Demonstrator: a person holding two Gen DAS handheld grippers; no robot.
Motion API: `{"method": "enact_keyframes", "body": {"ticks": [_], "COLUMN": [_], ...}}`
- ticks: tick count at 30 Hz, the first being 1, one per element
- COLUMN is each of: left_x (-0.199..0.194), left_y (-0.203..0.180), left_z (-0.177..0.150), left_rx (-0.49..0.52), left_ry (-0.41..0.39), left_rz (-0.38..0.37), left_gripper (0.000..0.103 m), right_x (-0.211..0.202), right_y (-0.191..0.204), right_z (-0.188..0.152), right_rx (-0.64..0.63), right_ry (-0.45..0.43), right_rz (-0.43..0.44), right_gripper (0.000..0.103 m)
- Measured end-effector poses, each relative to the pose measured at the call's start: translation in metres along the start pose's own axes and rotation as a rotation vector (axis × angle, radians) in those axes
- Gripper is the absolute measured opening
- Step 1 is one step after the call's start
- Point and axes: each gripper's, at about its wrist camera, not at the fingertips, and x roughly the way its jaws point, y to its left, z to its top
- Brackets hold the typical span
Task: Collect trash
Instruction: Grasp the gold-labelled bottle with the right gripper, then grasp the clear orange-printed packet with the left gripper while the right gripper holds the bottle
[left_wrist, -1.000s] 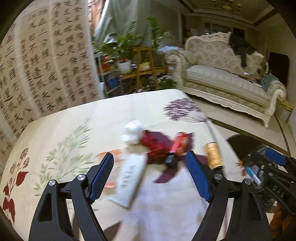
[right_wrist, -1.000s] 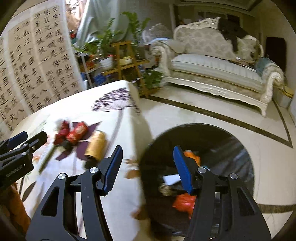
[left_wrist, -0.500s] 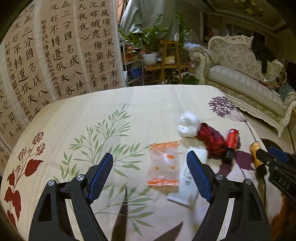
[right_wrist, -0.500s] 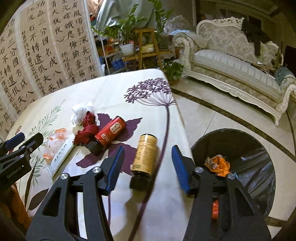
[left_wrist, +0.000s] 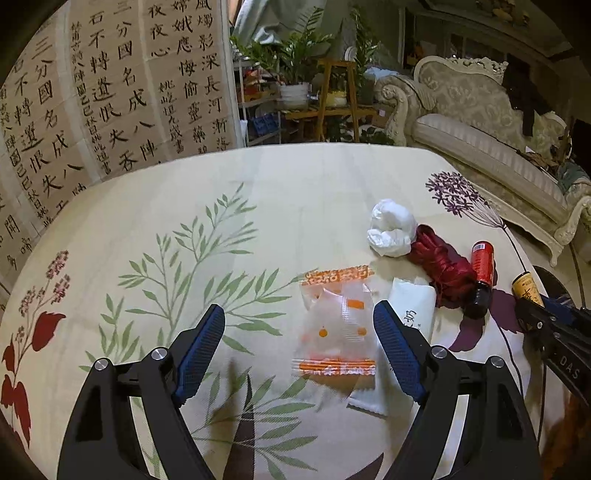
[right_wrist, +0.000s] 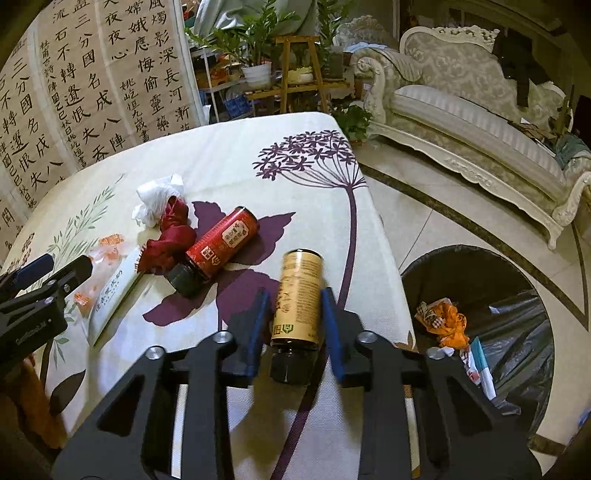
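Both of my hands have swung back from the bin side to the tabletop (left_wrist: 295, 192) since a second ago, and my right jaws have just been closing around the gold bottle (right_wrist: 300, 295), which was lying free beside them half a second back. My right gripper (right_wrist: 293, 317) now has that bottle lying lengthwise between its blue pads, dark cap toward me; the pads sit at its sides and look pressed against it. My left gripper (left_wrist: 299, 343) hangs released, jaws spread wide over the flowered cloth, with the clear orange-printed wrapper (left_wrist: 338, 325) just inside the right-hand pad and untouched. Under that wrapper's edge lies a flat white packet (left_wrist: 410, 314) with dark writing. Beyond them sit a crumpled white tissue (left_wrist: 391, 227) touching a bunched red cloth (left_wrist: 441, 258), and beside the cloth a red bottle (right_wrist: 221, 240) on its side with its black cap toward me. Off the tabletop's right edge, on the tiled floor, stands the black-lined trash bin (right_wrist: 517, 306), with orange scraps and paper already lying in it. A calligraphy screen (left_wrist: 110, 92) stands behind the tabletop.
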Motion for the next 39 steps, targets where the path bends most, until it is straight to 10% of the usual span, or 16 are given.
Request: {"method": "enact_keyframes", "body": {"ticks": [12, 20, 39], "left_x": [0.012, 0.012, -0.005], "left_y": [0.009, 0.002, 0.008], "left_z": [0.001, -0.002, -0.006], "left_rx": [-0.020, 0.032, -0.002], "left_ry": [0.062, 0.065, 0.002], "left_rz": [-0.066, -0.090, -0.062], "left_gripper": [0.079, 0.045, 0.038], "right_x": [0.001, 0.001, -0.008], "right_y": [0.000, 0.000, 0.003], "right_z": [0.000, 0.000, -0.003], "right_rx": [-0.008, -0.010, -0.004], "right_ry": [0.001, 0.001, -0.025], "right_rz": [0.006, 0.004, 0.006], "right_gripper": [0.023, 0.023, 0.023]}}
